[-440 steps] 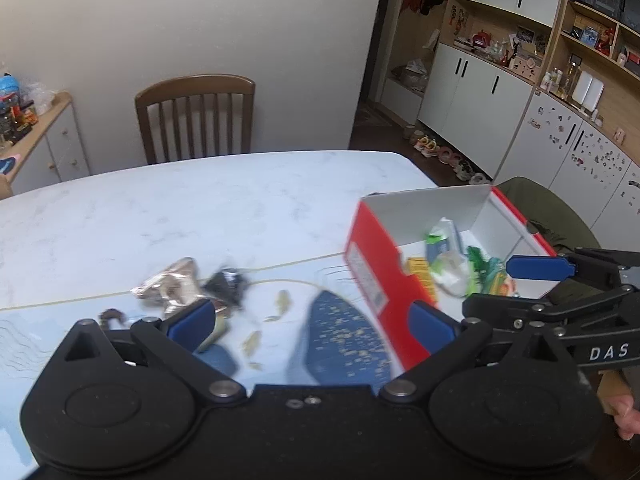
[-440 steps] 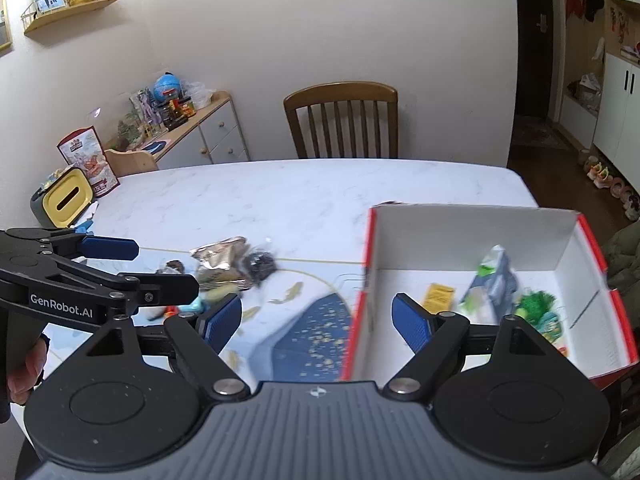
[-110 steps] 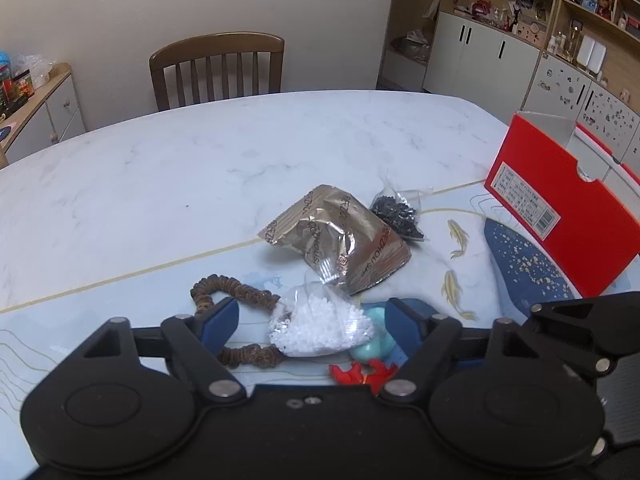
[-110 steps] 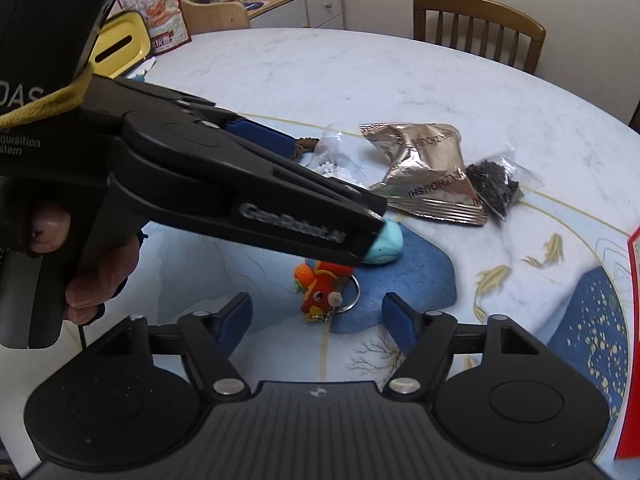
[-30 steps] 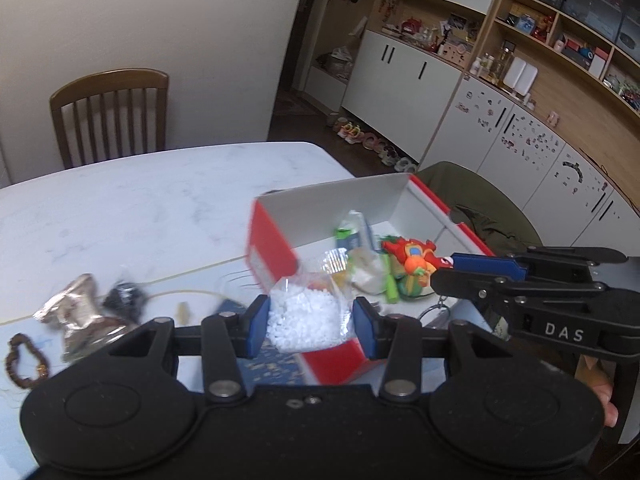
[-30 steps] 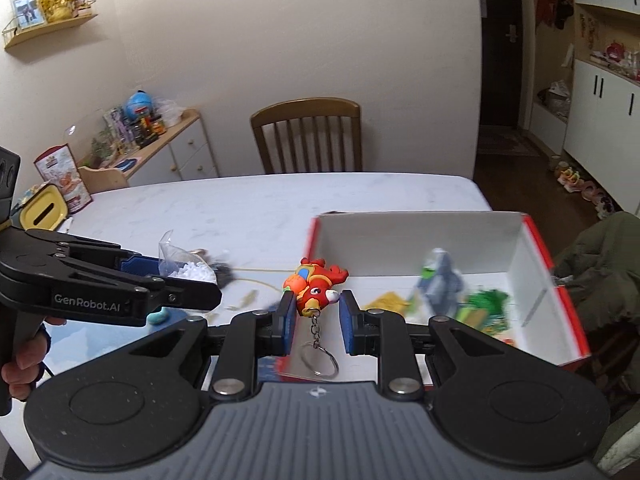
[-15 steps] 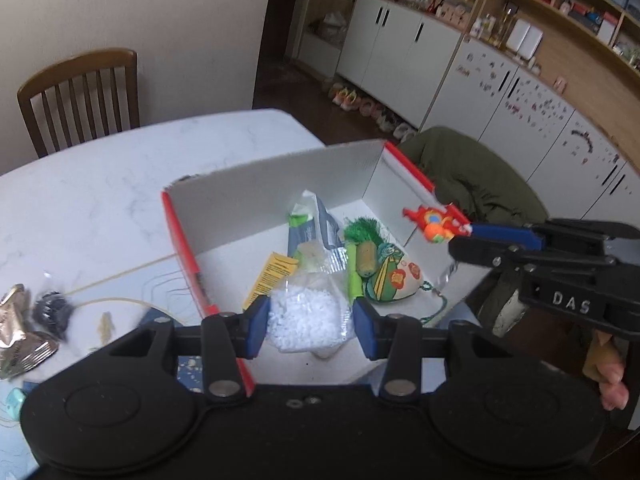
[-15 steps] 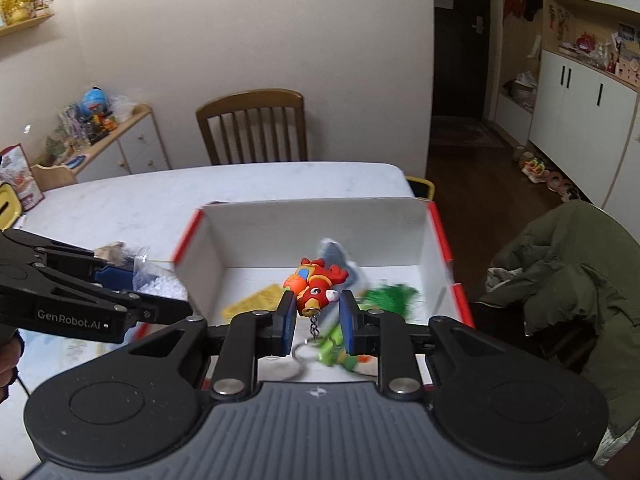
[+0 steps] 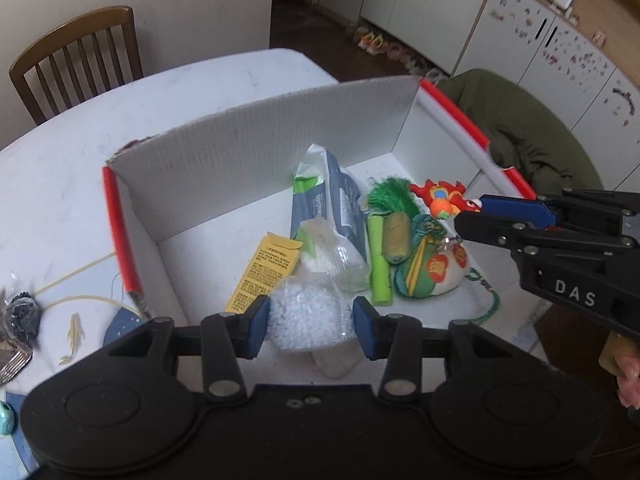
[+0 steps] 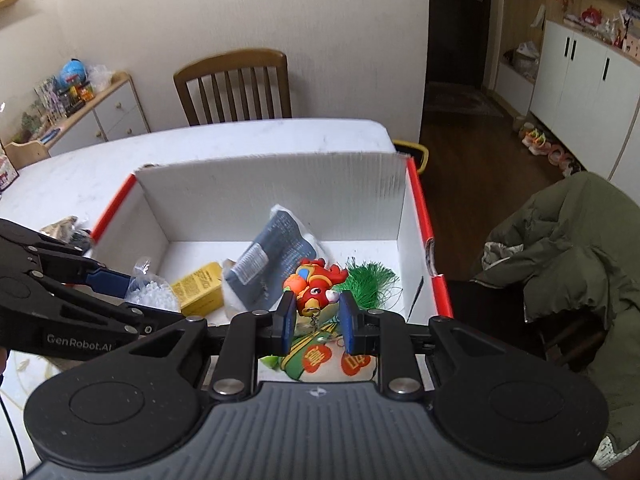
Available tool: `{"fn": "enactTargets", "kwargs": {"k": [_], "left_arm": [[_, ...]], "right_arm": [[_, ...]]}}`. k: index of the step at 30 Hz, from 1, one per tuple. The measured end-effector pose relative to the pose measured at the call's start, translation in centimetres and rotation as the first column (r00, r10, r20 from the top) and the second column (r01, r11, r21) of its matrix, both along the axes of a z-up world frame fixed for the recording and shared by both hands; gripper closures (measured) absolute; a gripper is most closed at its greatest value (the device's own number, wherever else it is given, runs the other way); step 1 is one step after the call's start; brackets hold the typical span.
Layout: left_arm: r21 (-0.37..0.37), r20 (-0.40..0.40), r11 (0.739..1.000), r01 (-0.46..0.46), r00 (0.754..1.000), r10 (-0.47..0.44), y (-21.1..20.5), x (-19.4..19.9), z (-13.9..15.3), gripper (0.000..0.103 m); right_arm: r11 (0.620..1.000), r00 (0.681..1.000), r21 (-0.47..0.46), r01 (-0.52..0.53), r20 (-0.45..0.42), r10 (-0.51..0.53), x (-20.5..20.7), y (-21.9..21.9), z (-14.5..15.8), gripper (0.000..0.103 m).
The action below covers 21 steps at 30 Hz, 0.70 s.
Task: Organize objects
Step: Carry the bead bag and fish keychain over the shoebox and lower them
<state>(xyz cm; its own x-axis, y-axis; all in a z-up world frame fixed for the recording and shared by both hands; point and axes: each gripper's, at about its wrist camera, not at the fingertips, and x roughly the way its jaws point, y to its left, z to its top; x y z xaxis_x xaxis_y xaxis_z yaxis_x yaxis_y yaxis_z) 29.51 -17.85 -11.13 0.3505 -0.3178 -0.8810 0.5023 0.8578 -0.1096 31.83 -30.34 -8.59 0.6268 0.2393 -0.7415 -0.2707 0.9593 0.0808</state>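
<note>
I have the bag of white beads (image 9: 306,316) clamped between the left tongs (image 9: 307,326), hanging over the near end of the red-edged box (image 9: 256,148). The right tongs (image 10: 316,318) are closed on the red dragon keychain (image 10: 314,286), its ring dangling below, also over the box interior, toward the right wall. Both are held above the opening rather than resting inside, which I read as the instant before release: letting go from here should drop each item among the ones already collected.

Inside the box lie a grey pouch (image 9: 332,204), a yellow packet (image 9: 264,272), a green tassel (image 9: 390,200), a green-and-white printed pouch (image 9: 428,276) and a clear bag (image 9: 332,256), loosely piled toward the middle and right. I keep the bead bag nearer the emptier left-front floor so it lands flat, not on top of the heap.

The box sits on a white marble-look desk (image 9: 224,76). A small dark bag (image 9: 22,314) and a bit of foil wrapper (image 9: 12,356) remain on the desk to the left, so the job looks unfinished. Beyond are a wooden chair (image 10: 234,84), a low sideboard with clutter (image 10: 100,112), white cabinets (image 10: 580,72) and a green jacket (image 10: 568,240) draped over a seat.
</note>
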Motion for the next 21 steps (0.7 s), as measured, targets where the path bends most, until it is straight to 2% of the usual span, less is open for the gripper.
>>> {"fn": "enactTargets", "kwargs": {"k": [11,21], "left_arm": [[0.081,-0.039,0.997,-0.015,0.999,0.018,-2.3,1.6,-2.1,0.060],[0.092,-0.047,0.996,-0.019,0.999,0.023,-3.0,2.1,-2.4,0.059]], "right_arm": [[0.997,0.997,-0.049,-0.063,-0.058,0.060,2.5,1.5,-2.8,0.081],[0.994,0.992,-0.055,-0.091,-0.090,0.086,2.6,1.7,-3.9,0.081]]}}
